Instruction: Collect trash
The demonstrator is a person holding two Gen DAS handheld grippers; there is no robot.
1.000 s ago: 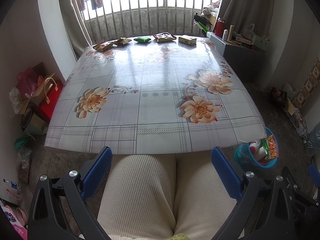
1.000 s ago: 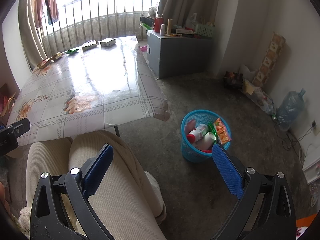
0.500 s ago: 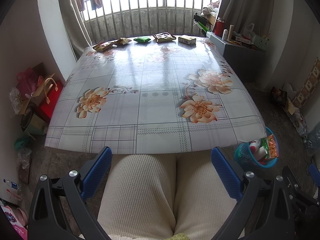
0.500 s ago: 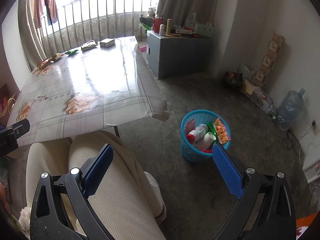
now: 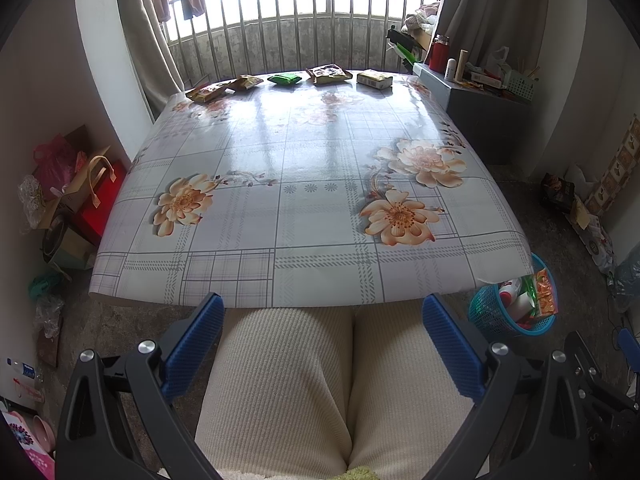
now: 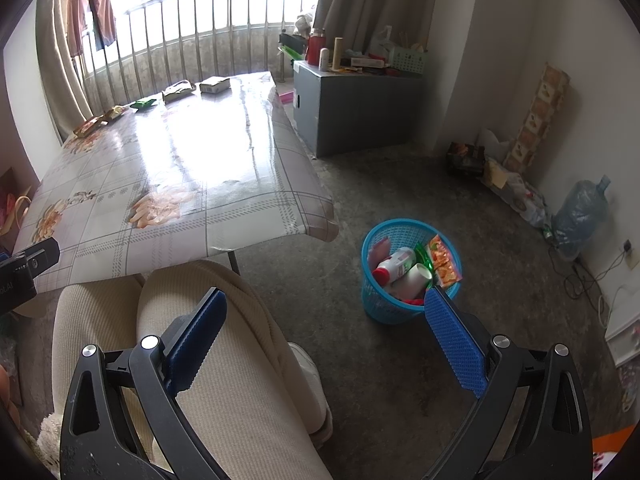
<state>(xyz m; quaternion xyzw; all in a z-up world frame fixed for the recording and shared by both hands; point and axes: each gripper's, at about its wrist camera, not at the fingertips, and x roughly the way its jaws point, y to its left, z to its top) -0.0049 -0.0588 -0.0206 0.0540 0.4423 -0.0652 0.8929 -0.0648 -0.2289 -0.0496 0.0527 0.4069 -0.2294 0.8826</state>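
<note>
A: Checking claws: left claw (image 5: pixel 322 310) released, empty, above the person's lap (image 5: pixel 320 380). Right claw (image 6: pixel 324 308) released, empty.

B: Trash location?

A: Blue basket (image 6: pixel 384 308) on the floor, 1 o'clock of right claw. Five packets at 12 o'clock on counter (image 5: pixel 280 168), including green packet (image 5: pixel 284 79). Labels unreadable.
</note>
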